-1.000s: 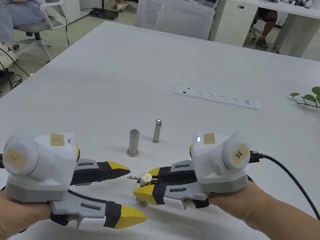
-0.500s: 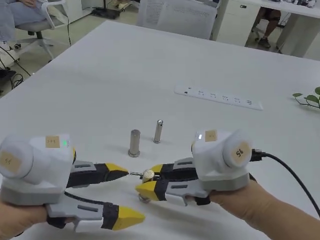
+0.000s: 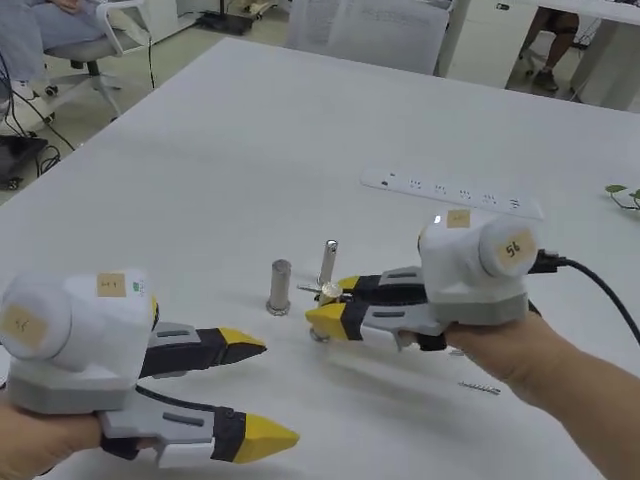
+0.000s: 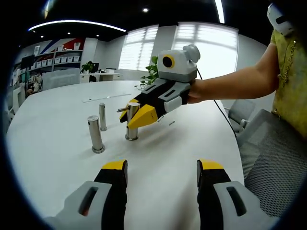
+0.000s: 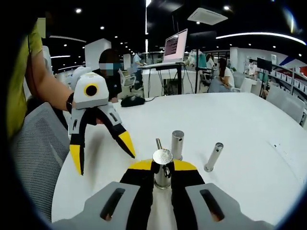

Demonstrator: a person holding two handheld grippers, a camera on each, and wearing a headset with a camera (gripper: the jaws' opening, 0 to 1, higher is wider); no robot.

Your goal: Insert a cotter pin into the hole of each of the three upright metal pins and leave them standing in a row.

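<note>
Yellow-tipped, our right gripper extends level over the table, jaws clamped on a metal pin; our left gripper hovers near-left, jaws wide, empty.

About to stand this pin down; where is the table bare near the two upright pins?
Bare table runs from the upright pins to the power strip, and left of them. Crowded: right gripper with its pin beside them, and a loose cotter pin by the right hand.
</note>
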